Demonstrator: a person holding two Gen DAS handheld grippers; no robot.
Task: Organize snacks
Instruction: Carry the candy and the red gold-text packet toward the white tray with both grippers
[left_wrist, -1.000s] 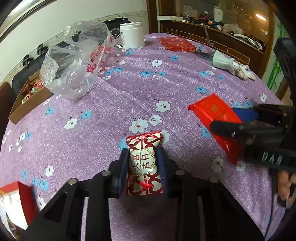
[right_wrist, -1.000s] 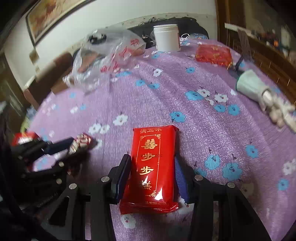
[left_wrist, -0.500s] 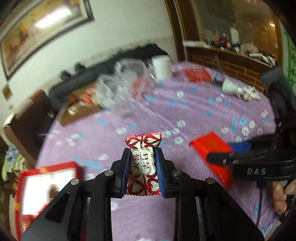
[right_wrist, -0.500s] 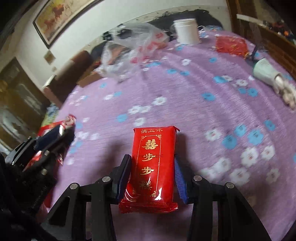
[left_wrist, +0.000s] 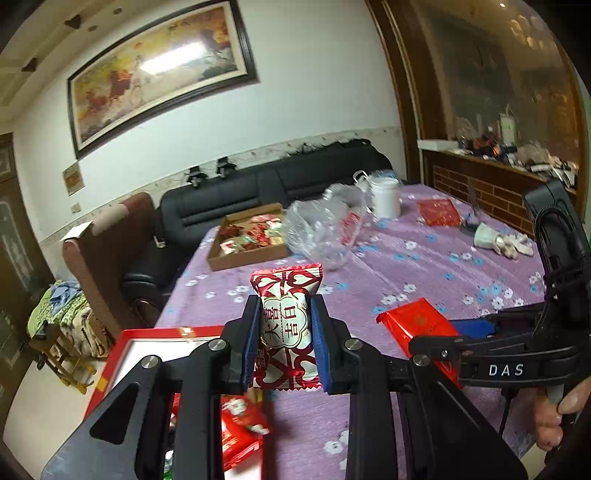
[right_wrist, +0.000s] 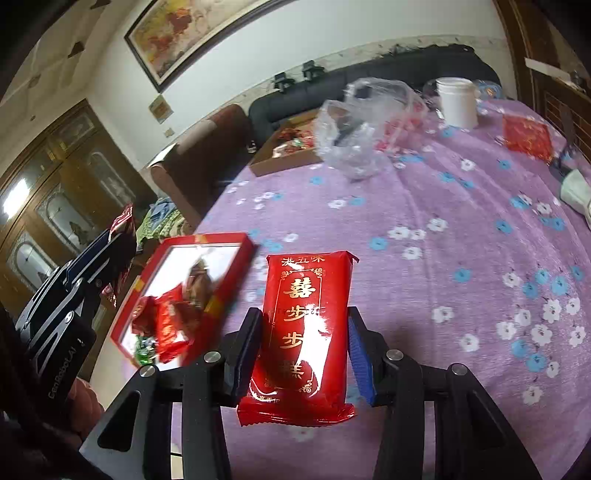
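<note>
Above a purple floral tablecloth (right_wrist: 424, 206): left gripper (left_wrist: 284, 341) clenched on a red-white candy packet (left_wrist: 285, 325), right gripper (right_wrist: 303, 350) grasping a red cake packet (right_wrist: 304, 325), long axes apparently pointing away along the jaws.

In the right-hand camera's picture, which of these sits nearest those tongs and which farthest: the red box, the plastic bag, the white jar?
1. Red box: nearest, just left of the right tongs, at the table's edge.
2. Plastic bag: farther, up the middle of the table.
3. White jar: farthest, at the far end, right of the bag.
</note>
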